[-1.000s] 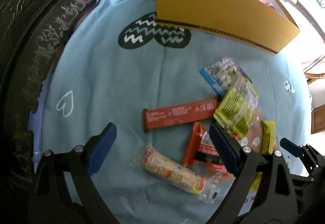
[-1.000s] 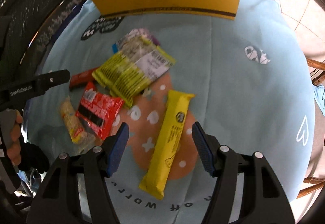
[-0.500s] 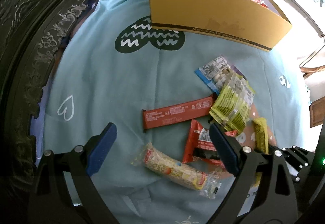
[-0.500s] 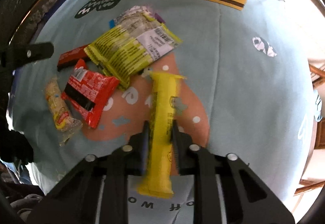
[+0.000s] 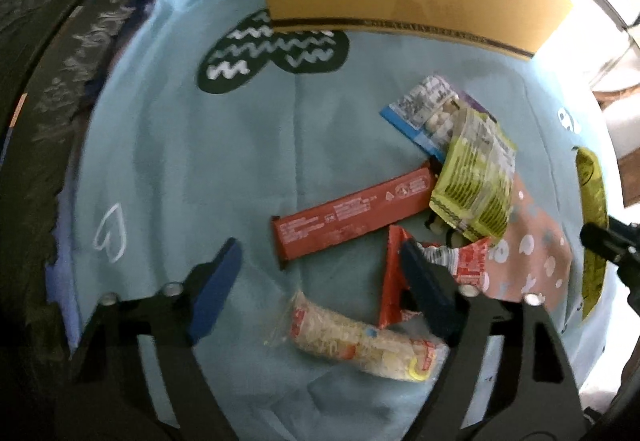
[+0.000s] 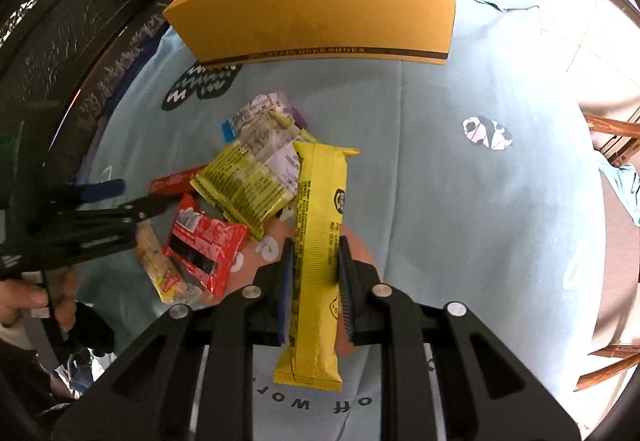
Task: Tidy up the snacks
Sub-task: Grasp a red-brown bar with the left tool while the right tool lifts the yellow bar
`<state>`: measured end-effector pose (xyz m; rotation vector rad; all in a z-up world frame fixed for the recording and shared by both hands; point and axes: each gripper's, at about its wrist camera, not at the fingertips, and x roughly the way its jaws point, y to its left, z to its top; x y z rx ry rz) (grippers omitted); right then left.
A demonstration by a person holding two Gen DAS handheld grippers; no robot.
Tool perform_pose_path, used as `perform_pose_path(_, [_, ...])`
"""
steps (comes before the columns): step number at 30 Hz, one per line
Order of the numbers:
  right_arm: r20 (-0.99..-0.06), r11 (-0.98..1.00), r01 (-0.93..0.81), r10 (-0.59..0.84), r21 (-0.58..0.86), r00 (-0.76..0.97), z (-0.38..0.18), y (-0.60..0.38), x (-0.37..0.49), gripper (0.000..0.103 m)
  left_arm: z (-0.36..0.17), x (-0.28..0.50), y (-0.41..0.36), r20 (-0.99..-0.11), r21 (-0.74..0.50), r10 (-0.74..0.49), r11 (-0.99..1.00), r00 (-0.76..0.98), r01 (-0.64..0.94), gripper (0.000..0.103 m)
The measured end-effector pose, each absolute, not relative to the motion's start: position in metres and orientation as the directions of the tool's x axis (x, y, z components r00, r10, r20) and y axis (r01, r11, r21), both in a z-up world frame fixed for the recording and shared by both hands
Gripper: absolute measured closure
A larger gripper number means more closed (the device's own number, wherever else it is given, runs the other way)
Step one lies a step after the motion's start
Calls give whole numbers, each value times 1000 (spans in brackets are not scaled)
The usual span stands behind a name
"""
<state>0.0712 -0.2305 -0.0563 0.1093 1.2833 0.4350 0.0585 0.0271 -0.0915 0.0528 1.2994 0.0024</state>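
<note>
My right gripper (image 6: 314, 261) is shut on a long yellow snack bar (image 6: 318, 241) and holds it above the cloth; the bar also shows at the right edge of the left wrist view (image 5: 592, 201). My left gripper (image 5: 320, 269) is open and empty over the snack pile. Between and ahead of its fingers lie an orange-red bar (image 5: 352, 215), a clear rice-cracker pack (image 5: 364, 341), a red packet (image 5: 400, 293), a yellow-green bag (image 5: 476, 181) and a blue-white packet (image 5: 428, 113). The yellow cardboard box (image 6: 320, 21) stands at the far end with several snacks inside.
A light blue patterned cloth (image 6: 480, 201) covers the table. A dark carved wooden frame (image 5: 60, 81) runs along the left side. Wooden chair parts (image 6: 612, 137) stand past the right edge. The left gripper (image 6: 96, 193) shows in the right wrist view at left.
My right gripper closed on the yellow bar and lifted it off the cloth, swinging toward the box. My left gripper moved in a little closer to the snack pile and stayed open.
</note>
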Motion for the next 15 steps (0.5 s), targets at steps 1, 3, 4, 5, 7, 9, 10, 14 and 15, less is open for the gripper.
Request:
perform_pose_path(1, [-902, 913, -250, 376, 322, 213, -56, -233, 71, 83, -96, 62, 26, -966, 41, 29, 998, 256, 40, 30])
perform_pose_path(3, [-900, 912, -240, 384, 333, 209, -58, -234, 72, 83, -104, 69, 24, -969, 57, 41, 997, 244, 60, 31])
perform_pose_path(4, [-900, 912, -237, 383, 334, 208, -57, -233, 72, 83, -108, 74, 23, -970, 64, 44, 995, 240, 73, 31])
perform_pose_path(5, [-900, 912, -234, 384, 335, 206, -57, -236, 71, 83, -110, 76, 22, -971, 65, 44, 994, 236, 84, 31])
perform_pose_path(7, [-900, 912, -223, 387, 343, 201, -59, -239, 72, 83, -114, 83, 17, -972, 63, 35, 991, 231, 114, 31])
perform_pose_path(9, [-901, 914, -208, 388, 349, 194, -62, -243, 76, 83, -119, 90, 10, -973, 87, 51, 984, 225, 154, 31])
perform_pose_path(10, [-902, 915, -204, 387, 348, 194, -62, -244, 76, 83, -122, 93, 6, -973, 100, 60, 980, 222, 173, 31])
perform_pose_path(14, [-903, 918, -185, 383, 350, 194, -63, -249, 80, 83, -122, 101, 2, -975, 50, -1, 973, 222, 224, 54])
perform_pose_path(15, [-903, 919, -184, 383, 350, 194, -63, -249, 80, 83, -121, 102, 0, -976, 24, -30, 970, 217, 241, 63])
